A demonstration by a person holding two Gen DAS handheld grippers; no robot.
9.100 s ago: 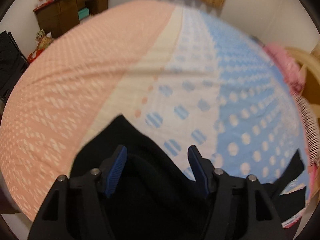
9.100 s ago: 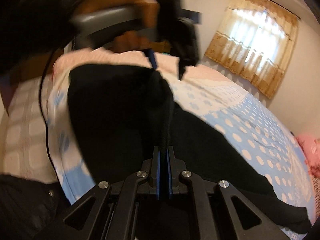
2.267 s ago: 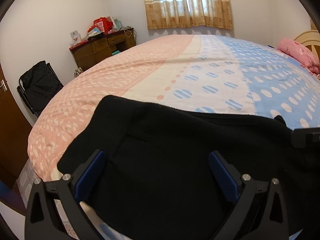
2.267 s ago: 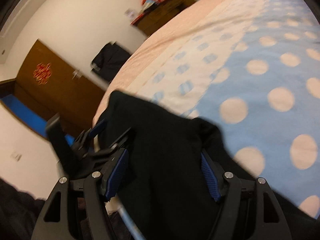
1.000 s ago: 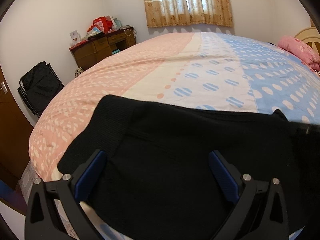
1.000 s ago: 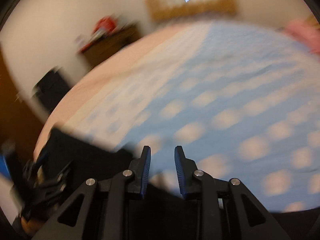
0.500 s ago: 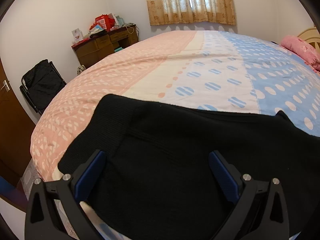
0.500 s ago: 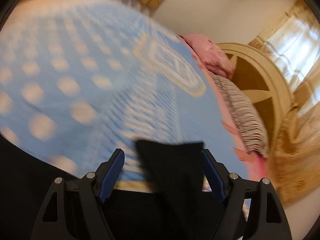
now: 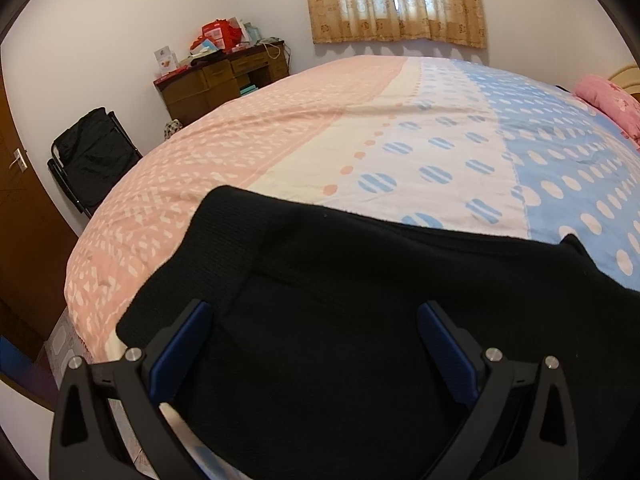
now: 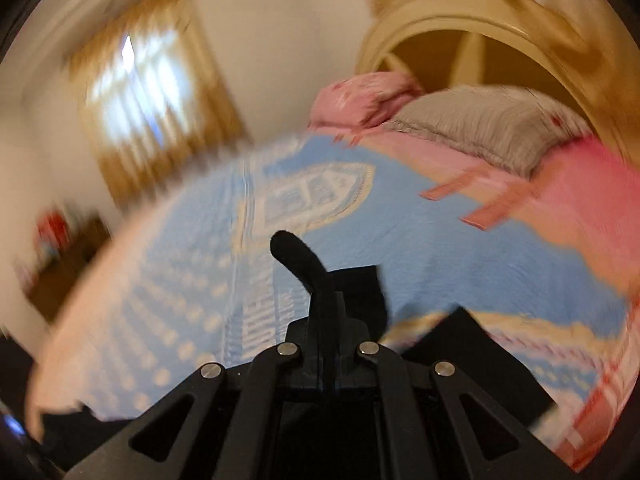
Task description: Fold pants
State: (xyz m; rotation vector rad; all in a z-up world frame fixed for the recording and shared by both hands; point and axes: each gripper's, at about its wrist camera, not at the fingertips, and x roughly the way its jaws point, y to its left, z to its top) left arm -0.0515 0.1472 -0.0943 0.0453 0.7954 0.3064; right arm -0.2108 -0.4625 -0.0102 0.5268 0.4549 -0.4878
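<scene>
Our left tool [image 9: 312, 344] hangs released, its blue pads [image 9: 180, 348] spread wide over the black pants [image 9: 360, 320], which lie flat on the bed [image 9: 320, 120] near its close edge. The ribbed waistband end [image 9: 208, 248] sits toward the left, over the pink part of the bedspread, and the dark cloth runs off to the right past the frame. Nothing sits between the pads but the fabric below them; we cannot tell whether they touch it.

Our right tool [image 10: 325, 320] is clenched on a narrow fold of the pants [image 10: 298, 258], which sticks up between the closed fingers like a rounded tab (this view is heavily blurred). More black cloth [image 10: 480, 356] lies low at the right of that view, on the blue part of the bed.

Beyond the pants the bedspread stretches wide and bare: pink on the left, a cream band with striped dots in the middle, blue with pale dots on the right. At the head of the bed we see a pink pillow [image 10: 364, 100], a grey striped pillow [image 10: 480, 128] and a curved wooden headboard [image 10: 460, 36]. Off the bed's left side stand a wooden desk [image 9: 224, 80] heaped with red boxes, a black folding chair [image 9: 92, 156] against the wall, and a brown door [image 9: 16, 184]. A curtained window [image 9: 396, 0] fills the far wall.
</scene>
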